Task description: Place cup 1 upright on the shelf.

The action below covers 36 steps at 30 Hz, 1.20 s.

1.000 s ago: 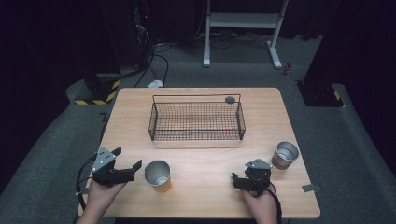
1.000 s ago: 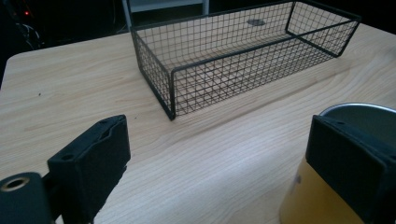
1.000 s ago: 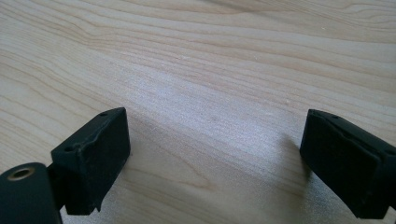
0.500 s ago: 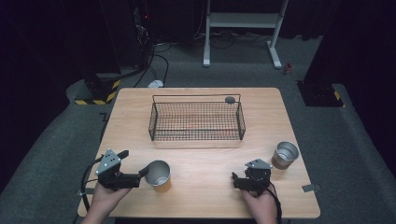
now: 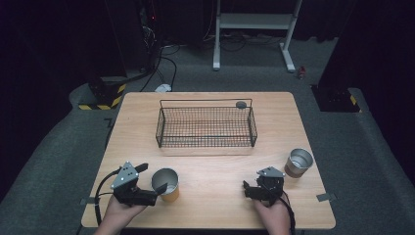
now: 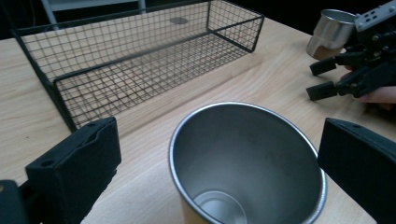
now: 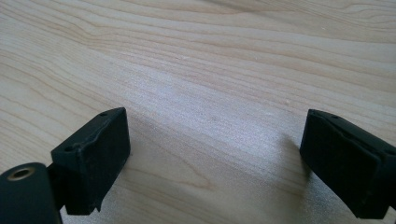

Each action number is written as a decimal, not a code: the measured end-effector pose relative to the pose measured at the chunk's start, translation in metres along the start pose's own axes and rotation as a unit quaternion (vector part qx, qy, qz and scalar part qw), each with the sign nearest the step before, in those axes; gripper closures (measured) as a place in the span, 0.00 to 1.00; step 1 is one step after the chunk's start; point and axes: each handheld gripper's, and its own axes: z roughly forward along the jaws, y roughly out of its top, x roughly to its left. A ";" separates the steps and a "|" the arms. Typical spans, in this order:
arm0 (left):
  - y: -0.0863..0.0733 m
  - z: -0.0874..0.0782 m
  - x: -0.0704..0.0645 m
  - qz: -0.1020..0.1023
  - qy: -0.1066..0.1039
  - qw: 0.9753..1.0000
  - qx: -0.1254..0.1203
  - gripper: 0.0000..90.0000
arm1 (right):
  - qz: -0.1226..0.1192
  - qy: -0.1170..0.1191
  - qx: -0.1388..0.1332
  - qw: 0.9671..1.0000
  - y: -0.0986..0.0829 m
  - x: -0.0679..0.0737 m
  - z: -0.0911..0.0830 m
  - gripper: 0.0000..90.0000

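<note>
Flanking a pale wooden table (image 5: 210,196), grey carpet (image 5: 58,161), darkness beyond.

No readable text, label, brand or number is showing anywhere. The only sign-like marking is the yellow-and-black striped hazard band (image 5: 103,102) lying on the grey floor, just beyond the far left corner of the light wooden desk (image 5: 293,122).

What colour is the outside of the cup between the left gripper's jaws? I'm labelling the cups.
Orange-tan outside, silver metal inside; the cup shows it best in the high view.
</note>
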 end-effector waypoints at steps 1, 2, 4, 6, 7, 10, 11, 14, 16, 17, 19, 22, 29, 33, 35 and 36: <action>0.000 0.000 -0.001 0.002 -0.001 1.000 0.001 0.00 | -0.001 0.000 0.000 1.000 0.000 0.000 0.000 0.09; -0.001 0.001 -0.003 0.000 -0.003 1.000 0.001 0.00 | -0.001 0.000 0.000 1.000 0.000 0.000 0.000 0.09; -0.001 0.003 -0.004 0.007 -0.007 1.000 0.002 0.00 | 0.000 0.000 0.000 1.000 0.000 0.000 0.000 0.09; -0.002 0.004 -0.007 0.009 -0.011 1.000 0.005 0.00 | 0.000 0.000 0.000 1.000 0.000 0.000 0.000 0.09; -0.002 0.005 -0.008 0.011 -0.011 1.000 0.005 0.00 | -0.001 0.000 -0.001 1.000 0.000 0.000 0.000 0.09; -0.004 0.008 -0.010 0.017 -0.013 1.000 0.009 0.00 | -0.001 0.000 0.000 1.000 0.000 0.000 0.000 0.09; -0.004 0.009 -0.011 0.018 -0.012 1.000 0.011 0.00 | 0.000 0.000 0.000 1.000 0.000 0.000 0.000 0.09; -0.005 0.011 -0.011 0.020 -0.011 1.000 0.014 0.00 | 0.000 0.000 0.000 1.000 0.000 0.000 0.000 0.09; -0.007 0.014 -0.012 0.024 -0.011 0.999 0.020 0.00 | 0.000 0.000 0.000 1.000 0.000 0.000 0.000 0.09; -0.007 0.014 -0.012 0.028 -0.009 0.999 0.022 0.00 | -0.001 0.000 0.000 1.000 0.000 0.000 0.000 0.09; -0.009 0.016 -0.013 0.028 -0.011 0.999 0.027 0.00 | 0.000 0.000 0.000 1.000 0.000 0.000 0.000 0.09; -0.011 0.019 -0.013 0.033 -0.008 0.999 0.032 0.00 | 0.000 0.000 0.000 1.000 0.000 0.000 0.000 0.09; -0.016 0.024 -0.013 0.039 -0.014 0.998 0.039 0.00 | 0.000 0.000 0.000 1.000 0.000 0.000 0.000 0.09; -0.019 0.025 -0.012 0.045 -0.017 0.998 0.045 0.01 | 0.000 0.000 0.000 1.000 0.000 0.000 0.000 0.09; -0.021 0.025 -0.012 0.047 -0.017 0.998 0.049 0.01 | 0.001 0.000 0.000 1.000 0.000 0.000 0.000 0.09; -0.023 0.027 -0.012 0.047 -0.018 0.997 0.052 0.01 | 0.001 0.000 0.000 1.000 0.000 0.000 0.000 0.09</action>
